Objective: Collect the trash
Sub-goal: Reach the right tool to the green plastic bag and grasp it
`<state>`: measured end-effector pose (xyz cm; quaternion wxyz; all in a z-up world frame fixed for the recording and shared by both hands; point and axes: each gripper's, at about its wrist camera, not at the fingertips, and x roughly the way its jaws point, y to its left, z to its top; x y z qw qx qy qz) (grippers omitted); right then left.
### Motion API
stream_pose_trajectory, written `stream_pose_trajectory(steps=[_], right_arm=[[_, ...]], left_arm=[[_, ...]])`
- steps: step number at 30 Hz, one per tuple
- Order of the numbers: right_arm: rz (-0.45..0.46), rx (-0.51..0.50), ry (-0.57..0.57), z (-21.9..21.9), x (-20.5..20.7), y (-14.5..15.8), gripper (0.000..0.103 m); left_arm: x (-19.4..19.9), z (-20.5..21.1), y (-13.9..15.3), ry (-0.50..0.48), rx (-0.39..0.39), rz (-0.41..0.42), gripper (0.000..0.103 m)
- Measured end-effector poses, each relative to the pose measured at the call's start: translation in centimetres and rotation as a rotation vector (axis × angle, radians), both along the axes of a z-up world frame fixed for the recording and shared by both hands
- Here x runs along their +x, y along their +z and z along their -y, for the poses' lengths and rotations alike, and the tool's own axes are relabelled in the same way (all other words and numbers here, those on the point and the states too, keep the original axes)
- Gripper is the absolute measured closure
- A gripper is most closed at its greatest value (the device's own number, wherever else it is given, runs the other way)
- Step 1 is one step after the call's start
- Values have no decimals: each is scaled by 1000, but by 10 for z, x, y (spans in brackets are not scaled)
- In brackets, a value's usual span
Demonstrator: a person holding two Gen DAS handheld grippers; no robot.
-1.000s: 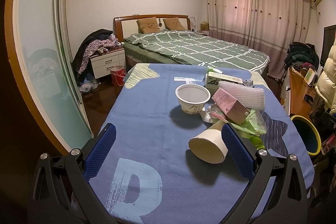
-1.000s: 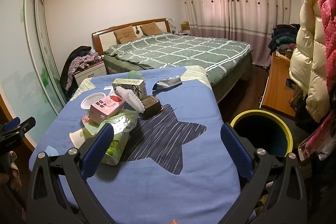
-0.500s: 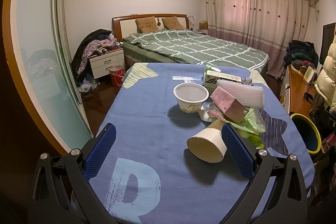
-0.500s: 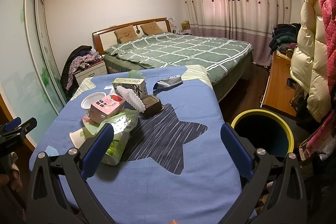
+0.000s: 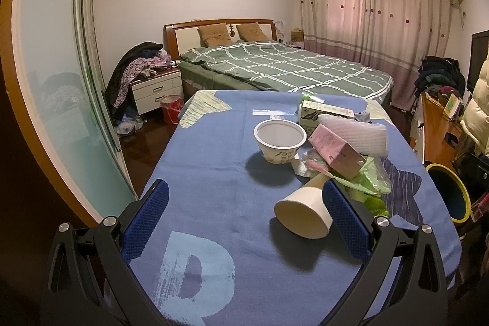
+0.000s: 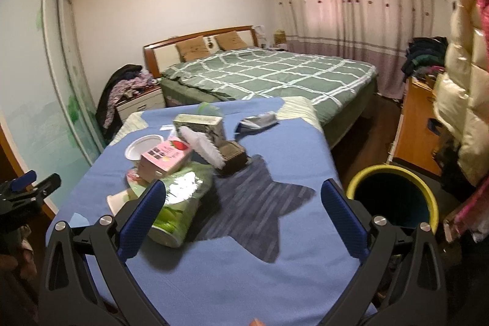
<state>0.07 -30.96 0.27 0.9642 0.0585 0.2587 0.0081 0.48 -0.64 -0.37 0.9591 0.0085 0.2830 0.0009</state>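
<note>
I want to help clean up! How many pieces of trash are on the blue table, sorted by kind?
Cups and bowls: 2, paper cup, white bowl
Boxes: 2, pink carton, green-white box
Foam pieces: 1, white foam sheet
Green packets: 1, green bag
Brown trays: 1, brown tray
Grey wrappers: 1, crumpled wrapper
Total: 8

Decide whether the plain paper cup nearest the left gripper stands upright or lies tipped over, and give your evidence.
Tipped over. The paper cup lies on its side on the blue tablecloth, its round end facing the camera, its narrow end toward the trash pile.
</note>
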Motion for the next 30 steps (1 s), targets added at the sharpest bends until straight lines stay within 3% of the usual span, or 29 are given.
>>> stream_pose_trajectory(steps=[10, 12, 15, 30], right_arm=[[-60, -28, 118, -42, 64, -20, 8], [-94, -15, 127, -46, 74, -28, 18], [-133, -13, 150, -55, 78, -39, 25], [-277, 53, 225, -70, 96, -65, 26]], left_arm=[[27, -7, -8, 20, -3, -11, 4], [32, -7, -11, 20, -5, -16, 4], [41, -5, -15, 14, -4, -28, 4], [54, 3, -23, -2, -10, -49, 4]])
